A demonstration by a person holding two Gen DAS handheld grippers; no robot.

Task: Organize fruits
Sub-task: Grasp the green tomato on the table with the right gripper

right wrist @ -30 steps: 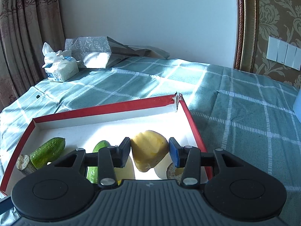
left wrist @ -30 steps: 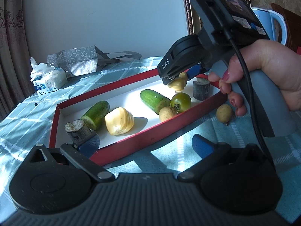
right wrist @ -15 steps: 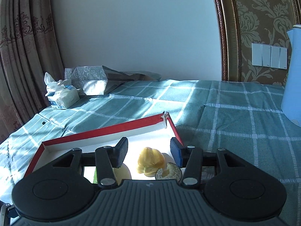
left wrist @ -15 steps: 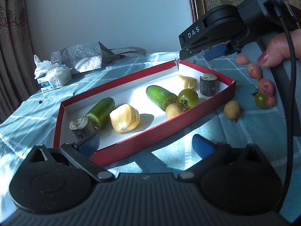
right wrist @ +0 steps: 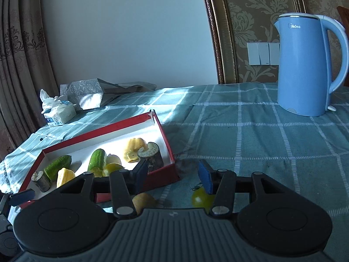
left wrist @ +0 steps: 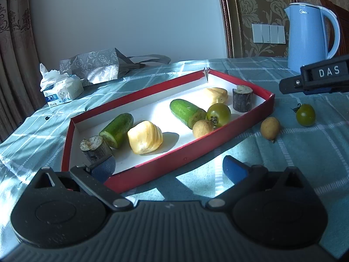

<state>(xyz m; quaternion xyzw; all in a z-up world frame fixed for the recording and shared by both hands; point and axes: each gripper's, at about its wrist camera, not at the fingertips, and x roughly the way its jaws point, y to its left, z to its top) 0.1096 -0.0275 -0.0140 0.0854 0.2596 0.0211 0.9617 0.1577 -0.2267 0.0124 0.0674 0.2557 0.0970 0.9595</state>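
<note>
Right tool withdrawn from tray, gaping, empty; left tool gaping. Tray: eight pieces; outside: two.

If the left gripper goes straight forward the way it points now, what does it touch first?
Probably the near red wall of the tray, just ahead of the open left gripper; depth is uncertain.

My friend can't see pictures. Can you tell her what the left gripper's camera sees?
A red tray on a checked green tablecloth holds two cucumber pieces, two yellow fruit pieces, two dark stubs, a green tomato and a small brown fruit. Another brown fruit and green tomato lie outside it. The left gripper is open and empty, with a blue kettle behind.
</note>
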